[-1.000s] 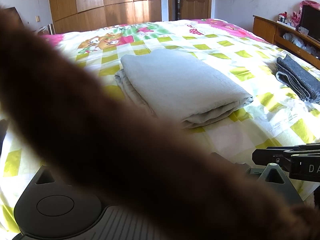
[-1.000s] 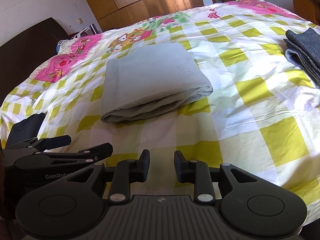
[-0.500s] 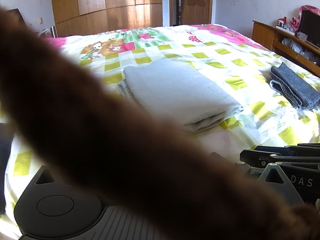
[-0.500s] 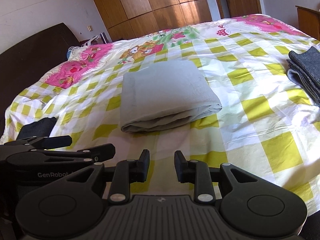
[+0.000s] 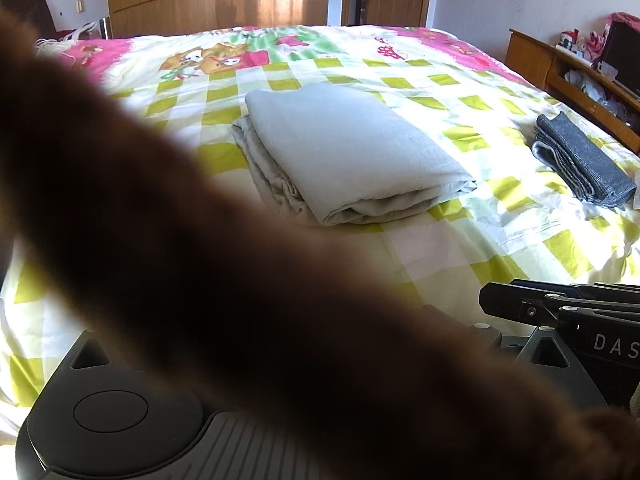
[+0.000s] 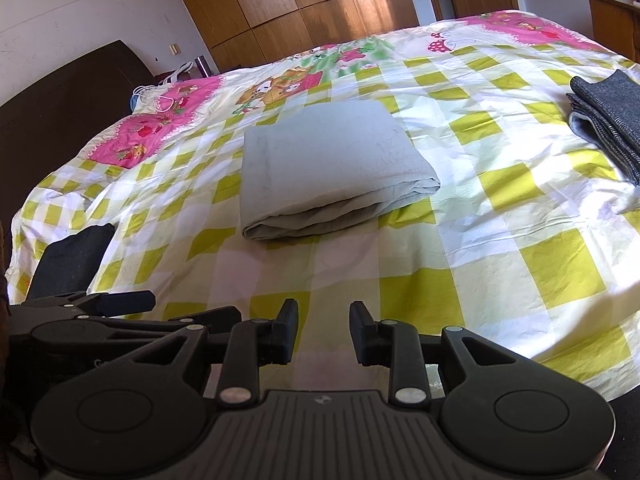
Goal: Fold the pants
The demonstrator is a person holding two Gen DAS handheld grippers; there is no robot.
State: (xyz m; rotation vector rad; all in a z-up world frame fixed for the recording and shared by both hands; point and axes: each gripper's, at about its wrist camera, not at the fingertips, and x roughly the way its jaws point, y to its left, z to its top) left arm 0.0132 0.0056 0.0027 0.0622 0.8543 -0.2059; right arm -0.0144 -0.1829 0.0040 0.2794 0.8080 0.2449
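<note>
- The grey pants [image 6: 332, 168] lay on the checked bed sheet [image 6: 520, 240] as a neat folded packet of several layers, with its rounded fold edge toward the cameras. In the right wrist view it was at about 12 o'clock from the right gripper [image 6: 323, 334], well apart from it.
- In the left wrist view the same packet [image 5: 344, 152] was at about 12 o'clock, and some layers stuck out a little along its left edge.
- The right gripper had its fingers [image 6: 289, 330] spread with a moderate gap, and nothing was between them; only the sheet was seen under them.
- The left gripper [image 6: 160, 312] showed in the right wrist view only from the side, at about 9 o'clock. In its own view a blurred brown thing [image 5: 240, 280] covered the fingers, so I cannot tell how its jaws stood.
- A dark grey folded garment [image 5: 580, 164] lay at about 2 o'clock, near the bed's right side, apart from the pants.
- A dark cloth [image 6: 72, 260] lay at about 9 o'clock in the right wrist view, at the sheet's edge.
- My judgement: the folding of these pants looked finished. What was left, if anything, was perhaps to tidy the uneven left edge or to begin another garment.
</note>
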